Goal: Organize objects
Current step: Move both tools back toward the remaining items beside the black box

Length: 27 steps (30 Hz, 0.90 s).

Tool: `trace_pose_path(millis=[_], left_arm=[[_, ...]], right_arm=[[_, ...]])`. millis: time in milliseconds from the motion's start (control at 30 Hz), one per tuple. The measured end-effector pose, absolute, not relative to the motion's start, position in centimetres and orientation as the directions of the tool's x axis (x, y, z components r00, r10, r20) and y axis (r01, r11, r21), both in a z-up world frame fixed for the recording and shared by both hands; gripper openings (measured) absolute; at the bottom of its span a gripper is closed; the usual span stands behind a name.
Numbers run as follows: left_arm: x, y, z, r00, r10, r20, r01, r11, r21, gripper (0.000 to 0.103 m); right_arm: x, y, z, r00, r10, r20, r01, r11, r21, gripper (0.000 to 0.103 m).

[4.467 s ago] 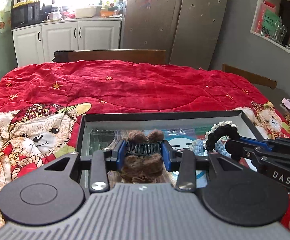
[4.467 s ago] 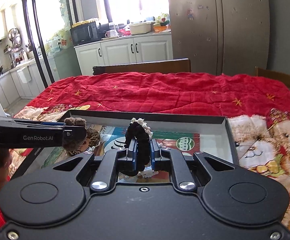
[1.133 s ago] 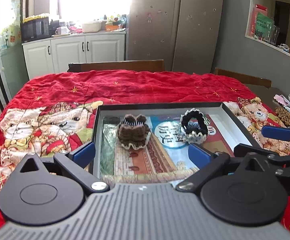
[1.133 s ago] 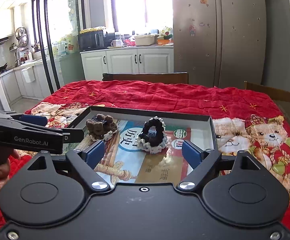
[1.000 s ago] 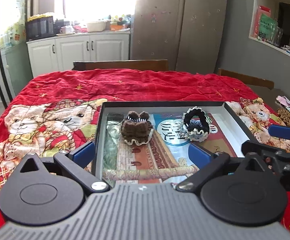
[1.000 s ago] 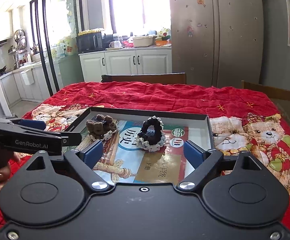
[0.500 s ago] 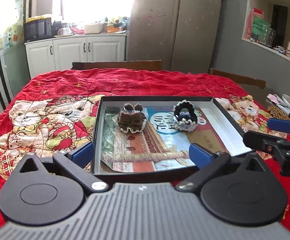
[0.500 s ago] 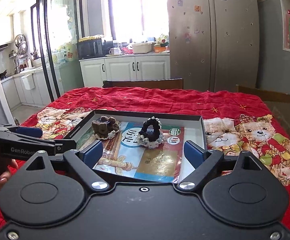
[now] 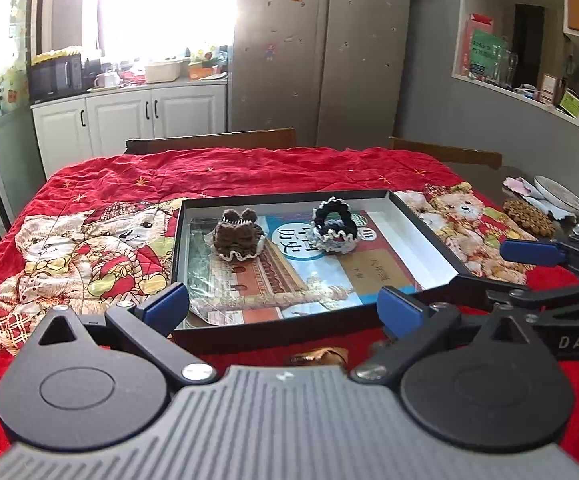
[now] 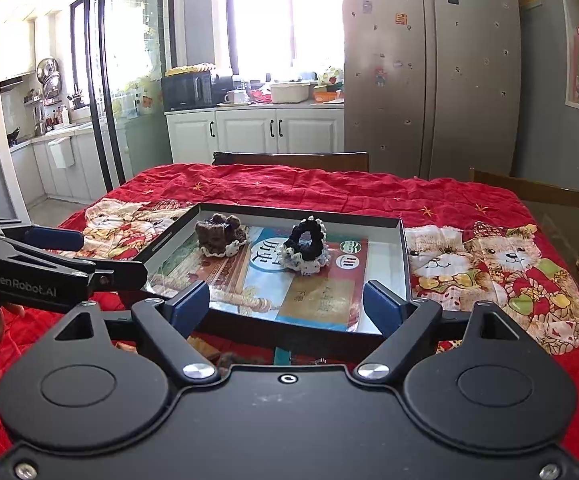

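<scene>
A shallow black tray (image 9: 281, 330) (image 10: 289, 334) lies on the red quilt, with a printed book cover on its floor. Inside it rest a brown fuzzy hair clip (image 9: 239, 236) (image 10: 219, 236) on the left and a black scrunchie with white frill (image 9: 335, 228) (image 10: 305, 248) to its right. My left gripper (image 9: 283, 308) hangs before the tray's near wall, open and empty. My right gripper (image 10: 287, 300) is also wide apart with its jaws closing slightly, nothing between them. Each gripper shows at the edge of the other's view.
Red bear-print quilt (image 9: 89, 248) covers the table. Small brown objects (image 9: 321, 356) lie on the quilt just in front of the tray, partly hidden. A plate (image 9: 557, 196) and a brown mat (image 9: 529, 218) sit at the right. Wooden chair backs (image 9: 209, 144) stand behind the table.
Both grippers let go of the clip and the scrunchie in the tray and have drawn back toward me; the tray's near wall and things in front of it now show.
</scene>
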<state>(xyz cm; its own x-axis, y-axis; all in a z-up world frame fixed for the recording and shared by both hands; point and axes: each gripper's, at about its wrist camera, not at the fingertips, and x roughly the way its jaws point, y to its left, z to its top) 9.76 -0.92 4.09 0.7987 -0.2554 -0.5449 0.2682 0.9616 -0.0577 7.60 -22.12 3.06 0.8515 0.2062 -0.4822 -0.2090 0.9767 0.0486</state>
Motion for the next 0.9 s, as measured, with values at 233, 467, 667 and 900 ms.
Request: trace_pose_path(millis=[233, 467, 667, 900], left_arm=[[8.3, -1.2, 4.1, 0.798, -0.269, -0.539, 0.301, 0.953, -0.030, 0.103], [7.4, -1.4, 3.3, 0.785, -0.274, -0.556, 0.319, 0.947, -0.017, 0.103], [7.1, -1.1, 1.7, 0.769, -0.263, -0.582, 0.321, 0.947, -0.004, 0.103], [7.0, -0.9, -0.9, 0.741, -0.275, -0.613, 0.341, 0.940, -0.010, 0.103]], right_arm=[[6.1, -22.1, 2.9, 0.851, 0.209, -0.482, -0.217, 0.975, 0.040, 0.080], [5.0, -22.2, 2.7, 0.850, 0.208, -0.484, -0.218, 0.975, 0.036, 0.076], [4.1, -21.8, 2.0, 0.838, 0.220, -0.499, -0.240, 0.970, 0.025, 0.070], [3.7, -20.2, -0.4, 0.798, 0.237, -0.553, -0.289, 0.957, -0.006, 0.062]])
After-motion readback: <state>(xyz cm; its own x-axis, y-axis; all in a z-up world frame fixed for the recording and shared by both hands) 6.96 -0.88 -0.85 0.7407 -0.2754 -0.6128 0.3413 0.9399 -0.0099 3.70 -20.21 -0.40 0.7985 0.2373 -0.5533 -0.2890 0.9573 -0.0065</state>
